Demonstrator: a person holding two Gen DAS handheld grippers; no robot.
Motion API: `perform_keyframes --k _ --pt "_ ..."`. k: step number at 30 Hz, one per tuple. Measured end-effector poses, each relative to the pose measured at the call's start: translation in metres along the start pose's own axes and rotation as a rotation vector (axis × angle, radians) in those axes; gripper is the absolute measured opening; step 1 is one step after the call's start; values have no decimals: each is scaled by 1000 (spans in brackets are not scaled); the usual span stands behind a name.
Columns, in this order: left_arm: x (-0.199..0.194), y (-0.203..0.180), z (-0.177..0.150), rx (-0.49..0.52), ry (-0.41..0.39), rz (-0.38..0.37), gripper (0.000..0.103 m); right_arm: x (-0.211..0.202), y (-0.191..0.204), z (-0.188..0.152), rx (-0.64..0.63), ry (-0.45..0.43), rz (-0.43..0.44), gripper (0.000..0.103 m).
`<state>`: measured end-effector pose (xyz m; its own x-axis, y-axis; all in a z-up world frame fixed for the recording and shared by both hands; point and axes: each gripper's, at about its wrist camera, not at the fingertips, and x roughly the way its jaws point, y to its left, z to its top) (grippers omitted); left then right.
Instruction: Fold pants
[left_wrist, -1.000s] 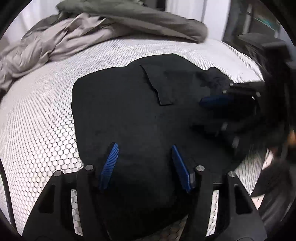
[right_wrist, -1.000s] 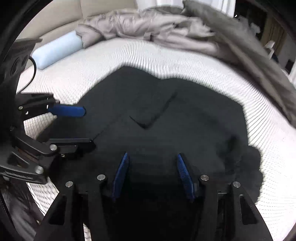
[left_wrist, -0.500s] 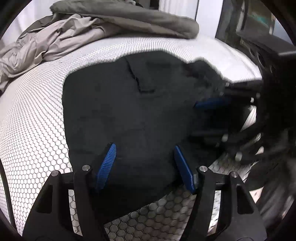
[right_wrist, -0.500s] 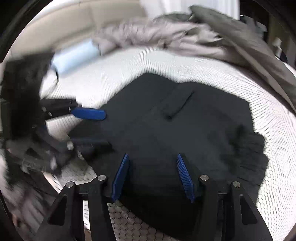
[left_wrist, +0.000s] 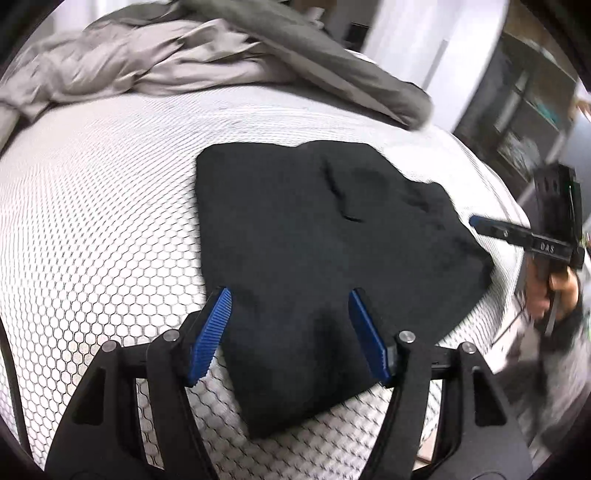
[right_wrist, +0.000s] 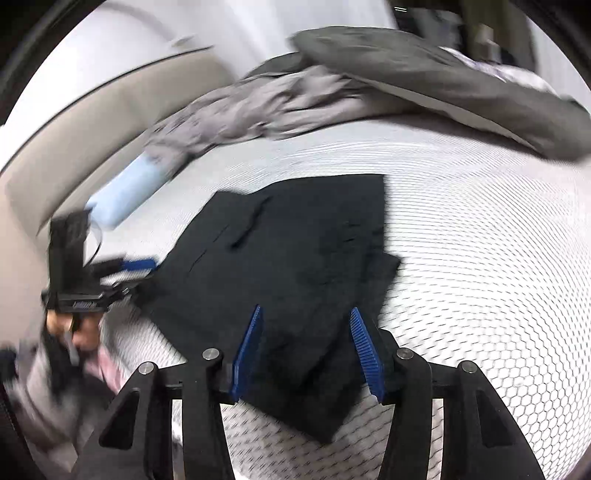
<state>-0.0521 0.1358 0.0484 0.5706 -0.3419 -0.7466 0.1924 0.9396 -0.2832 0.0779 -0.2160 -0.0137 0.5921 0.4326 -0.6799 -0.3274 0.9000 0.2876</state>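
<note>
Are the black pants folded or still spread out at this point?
Folded. The black pants lie as a compact layered bundle on the mattress, no legs stretched out. Both grippers are open, off the cloth.

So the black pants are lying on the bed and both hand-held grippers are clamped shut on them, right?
Not quite. The black pants do lie on the bed, but both wrist views show the left hand-held gripper and right hand-held gripper open, gripping nothing.

1. A mattress (left_wrist: 92, 221) covered in white honeycomb-patterned mesh carries everything.
2. Folded black pants (left_wrist: 314, 240) lie flat near its front edge.
3. A rumpled grey duvet (left_wrist: 177, 62) is heaped along the far side.
4. A pale blue bolster (right_wrist: 125, 195) rests beside the duvet.
</note>
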Motion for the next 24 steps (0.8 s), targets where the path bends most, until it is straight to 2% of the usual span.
perform_keyframes --k 2,4,8,9,11,13,15,16,18,19,22,24 --pt "6 5 -1 -2 13 18 63 11 -11 5 45 8 29 52" --pt "9 3 -1 22 19 36 63 23 -3 16 53 -1 58 51" --pt "10 1 -3 68 25 61 63 29 8 28 79 -11 220 51" --pt "10 2 -3 66 26 58 63 29 7 30 80 -9 225 51" --pt "13 4 1 57 26 49 63 27 9 29 78 -32 173 51" --pt "17 -4 -2 59 27 47 63 28 5 30 112 -17 204 51" --pt "16 -20 -5 61 30 50 63 35 7 27 107 40 234 49" --pt "18 -19 -3 61 32 53 64 44 11 23 96 82 248 44" --pt "21 -20 0 54 34 57 64 57 15 20 89 116 249 14" --pt "20 -19 2 45 32 49 64 58 17 20 85 114 212 7" --pt "14 -14 5 13 12 28 64 33 22 25 125 38 236 6" --pt "11 -9 7 -10 1 22 64 8 30 22 105 16 236 5"
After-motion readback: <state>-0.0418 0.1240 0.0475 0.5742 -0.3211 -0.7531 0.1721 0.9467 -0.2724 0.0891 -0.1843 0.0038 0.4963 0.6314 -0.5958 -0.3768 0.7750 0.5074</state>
